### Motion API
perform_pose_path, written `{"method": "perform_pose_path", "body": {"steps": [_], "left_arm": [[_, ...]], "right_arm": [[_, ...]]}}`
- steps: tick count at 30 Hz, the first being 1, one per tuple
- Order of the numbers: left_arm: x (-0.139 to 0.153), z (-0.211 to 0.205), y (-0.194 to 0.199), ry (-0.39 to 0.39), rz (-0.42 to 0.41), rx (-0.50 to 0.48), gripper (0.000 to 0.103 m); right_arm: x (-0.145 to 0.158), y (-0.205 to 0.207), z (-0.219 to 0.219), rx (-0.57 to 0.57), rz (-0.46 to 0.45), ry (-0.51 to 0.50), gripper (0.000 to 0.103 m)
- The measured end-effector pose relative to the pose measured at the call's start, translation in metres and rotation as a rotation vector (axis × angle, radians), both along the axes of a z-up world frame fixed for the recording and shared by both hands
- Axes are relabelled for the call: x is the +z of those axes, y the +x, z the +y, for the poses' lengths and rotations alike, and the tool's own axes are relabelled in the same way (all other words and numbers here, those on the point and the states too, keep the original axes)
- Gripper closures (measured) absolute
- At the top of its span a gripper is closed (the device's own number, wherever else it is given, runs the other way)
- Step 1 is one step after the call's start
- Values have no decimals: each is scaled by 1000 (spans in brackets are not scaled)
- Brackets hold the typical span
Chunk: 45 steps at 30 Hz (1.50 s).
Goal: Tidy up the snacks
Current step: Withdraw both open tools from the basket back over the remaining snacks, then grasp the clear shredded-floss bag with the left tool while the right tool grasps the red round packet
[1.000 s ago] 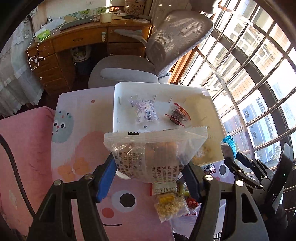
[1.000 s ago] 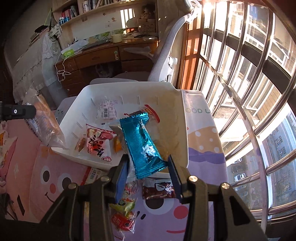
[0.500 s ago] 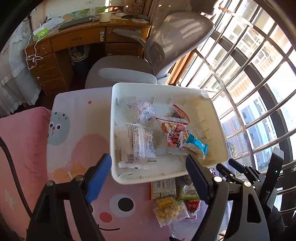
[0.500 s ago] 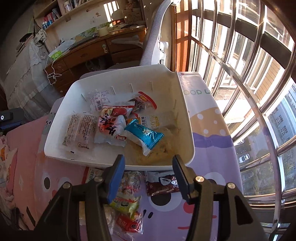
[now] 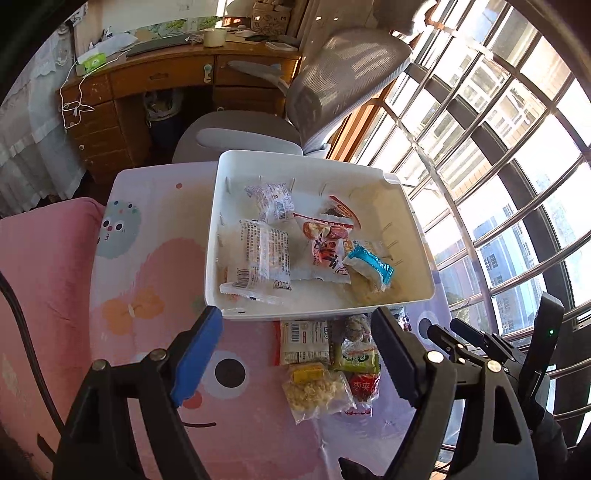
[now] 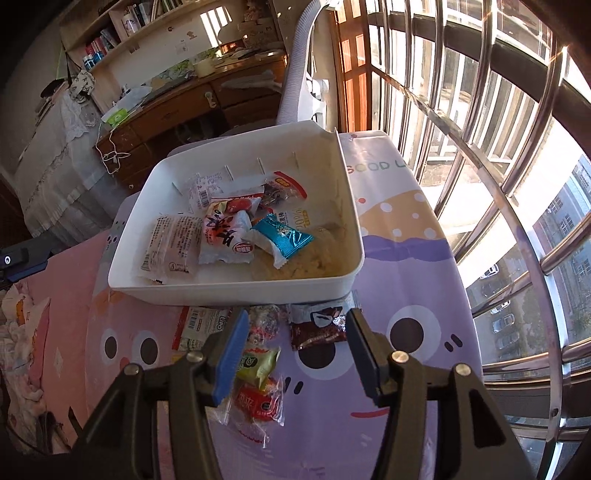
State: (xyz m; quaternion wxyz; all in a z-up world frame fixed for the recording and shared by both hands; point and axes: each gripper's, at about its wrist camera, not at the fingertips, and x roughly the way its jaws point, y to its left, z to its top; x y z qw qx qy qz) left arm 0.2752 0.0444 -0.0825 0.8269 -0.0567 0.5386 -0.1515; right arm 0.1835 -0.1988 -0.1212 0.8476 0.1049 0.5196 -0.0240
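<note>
Both grippers empty, jaws spread: left gripper, right gripper. White tray frame centre; loose snacks below it. Next: drop squarely over one packet, pinch mid-body

Five or so snack packets are seen lying flat in the white bin; more packets are scattered at its 6 o'clock.

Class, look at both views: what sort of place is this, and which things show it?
Probably a home bedroom or study: a wooden desk with drawers, a grey office chair, bookshelves, and a cartoon-print cloth under the white snack tray.
</note>
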Motion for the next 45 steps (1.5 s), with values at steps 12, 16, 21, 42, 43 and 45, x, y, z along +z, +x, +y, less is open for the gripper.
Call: {"method": "perform_pose_path", "body": {"steps": [12, 16, 21, 42, 43, 45], "left_arm": [[-20, -6, -45, -27, 62, 17, 20], [-37, -7, -51, -36, 111, 21, 17], [-65, -8, -53, -62, 197, 23, 16], [-184, -46, -28, -77, 574, 3, 6], [-188, -48, -28, -74, 583, -2, 6], [-194, -52, -26, -63, 597, -8, 6]], "right_arm": [[-10, -32, -2, -15, 58, 119, 48], [-22, -38, 0, -28, 93, 162, 48], [-40, -42, 3, -52, 150, 238, 48], [-99, -40, 32, -59, 287, 242, 48], [-100, -40, 34, -53, 287, 230, 48], [-104, -40, 37, -39, 284, 206, 48]]}}
